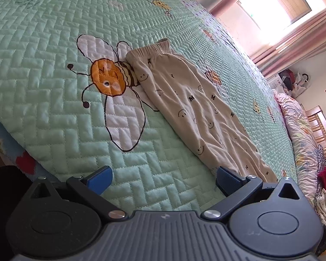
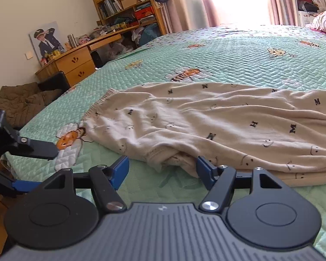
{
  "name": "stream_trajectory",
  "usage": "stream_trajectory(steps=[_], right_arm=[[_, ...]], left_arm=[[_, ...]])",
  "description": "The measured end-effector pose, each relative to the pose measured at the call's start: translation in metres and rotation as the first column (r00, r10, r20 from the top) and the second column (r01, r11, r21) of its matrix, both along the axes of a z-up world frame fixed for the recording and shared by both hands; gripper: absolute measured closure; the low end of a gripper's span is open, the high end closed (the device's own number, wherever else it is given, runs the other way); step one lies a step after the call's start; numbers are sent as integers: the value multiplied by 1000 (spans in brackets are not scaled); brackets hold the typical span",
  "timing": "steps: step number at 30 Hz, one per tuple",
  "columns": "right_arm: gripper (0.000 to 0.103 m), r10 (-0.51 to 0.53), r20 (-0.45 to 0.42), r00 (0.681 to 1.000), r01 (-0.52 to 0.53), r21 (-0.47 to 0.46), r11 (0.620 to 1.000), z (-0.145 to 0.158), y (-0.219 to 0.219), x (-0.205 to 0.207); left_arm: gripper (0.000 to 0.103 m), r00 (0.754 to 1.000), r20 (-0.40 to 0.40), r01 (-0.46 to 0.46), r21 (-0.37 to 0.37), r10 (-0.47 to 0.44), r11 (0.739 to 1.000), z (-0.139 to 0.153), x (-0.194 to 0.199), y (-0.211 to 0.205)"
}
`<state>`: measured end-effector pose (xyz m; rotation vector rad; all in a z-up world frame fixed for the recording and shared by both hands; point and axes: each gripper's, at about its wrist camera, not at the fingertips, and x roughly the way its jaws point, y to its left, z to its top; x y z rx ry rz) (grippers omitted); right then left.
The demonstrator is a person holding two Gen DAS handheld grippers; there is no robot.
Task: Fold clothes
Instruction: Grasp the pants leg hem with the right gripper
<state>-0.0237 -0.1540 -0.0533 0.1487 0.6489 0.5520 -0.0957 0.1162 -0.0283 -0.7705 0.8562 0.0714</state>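
Note:
Cream trousers [image 1: 191, 100] printed with smiley faces and letters lie lengthwise on the green quilted bedspread [image 1: 43, 50]. Their elastic waistband [image 1: 156, 47] is at the far end, beside a large bee figure [image 1: 108, 80]. My left gripper [image 1: 163, 180] is open just above the quilt, its right pad [image 1: 228, 180] close to the trousers' near end. In the right wrist view the trousers [image 2: 206, 117] spread ahead and to the right. My right gripper [image 2: 163, 171] is open, and a rumpled fabric edge [image 2: 173, 158] lies just beyond its fingers. The left gripper [image 2: 32, 167] shows at the left edge.
A pink flowered duvet [image 1: 297, 119] and a wooden headboard [image 1: 321, 126] bound the bed on the right. Beyond the bed's left side stand a wooden desk [image 2: 76, 63], bookshelves [image 2: 128, 2] and a brown quilted jacket [image 2: 17, 104]. Curtains [image 2: 206, 2] frame a bright window.

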Motion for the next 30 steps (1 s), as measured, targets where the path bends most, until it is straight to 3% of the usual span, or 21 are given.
stream_trajectory(steps=[10, 14, 18, 20, 25, 28, 30], right_arm=[[33, -3, 11, 1000, 3, -15, 1000, 1, 11, 23], [32, 31, -40, 999, -27, 78, 997, -4, 15, 27], [30, 65, 29, 997, -67, 90, 994, -2, 14, 20], [30, 40, 6, 999, -41, 152, 987, -3, 6, 27], [29, 174, -55, 983, -164, 152, 975, -4, 14, 29], [27, 275, -133, 952, -210, 368, 906, 1, -6, 35], [25, 292, -202, 935, -158, 499, 852, -1, -23, 48]], left_arm=[[1, 1000, 4, -12, -23, 12, 1000, -1, -4, 7], [1, 1000, 7, -6, -25, 6, 1000, 0, -5, 6], [1, 1000, 17, -11, -14, 11, 1000, 3, -6, 8], [1, 1000, 14, -11, -14, 11, 1000, 2, -6, 7], [1, 1000, 22, -10, -15, 10, 1000, 4, -7, 8], [1, 999, 40, -29, -6, 29, 1000, 8, -9, 11], [1, 999, 37, -34, -9, 35, 999, 8, -7, 14]])
